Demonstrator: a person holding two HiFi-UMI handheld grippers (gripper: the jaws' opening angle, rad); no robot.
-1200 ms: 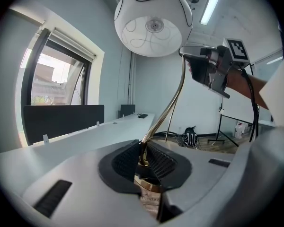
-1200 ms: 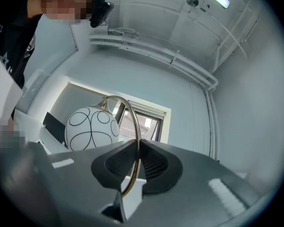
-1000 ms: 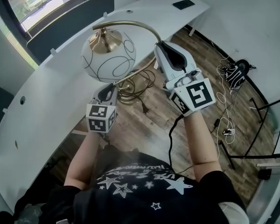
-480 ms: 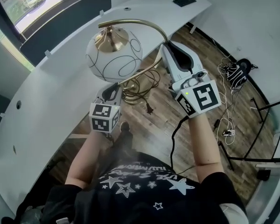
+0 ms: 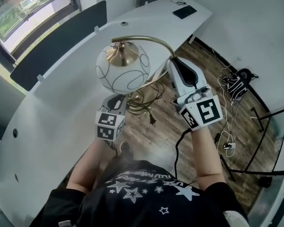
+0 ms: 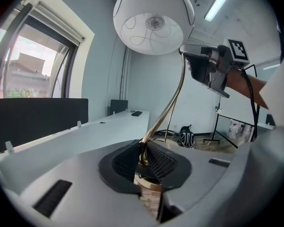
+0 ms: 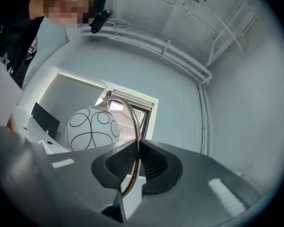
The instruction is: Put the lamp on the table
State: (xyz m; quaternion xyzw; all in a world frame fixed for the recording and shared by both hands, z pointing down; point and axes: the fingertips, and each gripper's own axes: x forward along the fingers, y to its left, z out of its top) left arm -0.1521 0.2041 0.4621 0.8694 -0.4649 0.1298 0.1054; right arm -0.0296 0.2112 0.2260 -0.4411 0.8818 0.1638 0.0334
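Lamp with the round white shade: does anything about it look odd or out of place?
Yes: the brass gooseneck lamp with a white globe hangs in mid-air, left gripper and right gripper both clamped on its thin stem. Its brown cord trails in a loose tangle, unplugged, beside the curved white table.

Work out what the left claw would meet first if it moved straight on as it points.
The left claw is shut on the lamp's brass stem, so that comes first; beyond, probably the white table, depth unclear.
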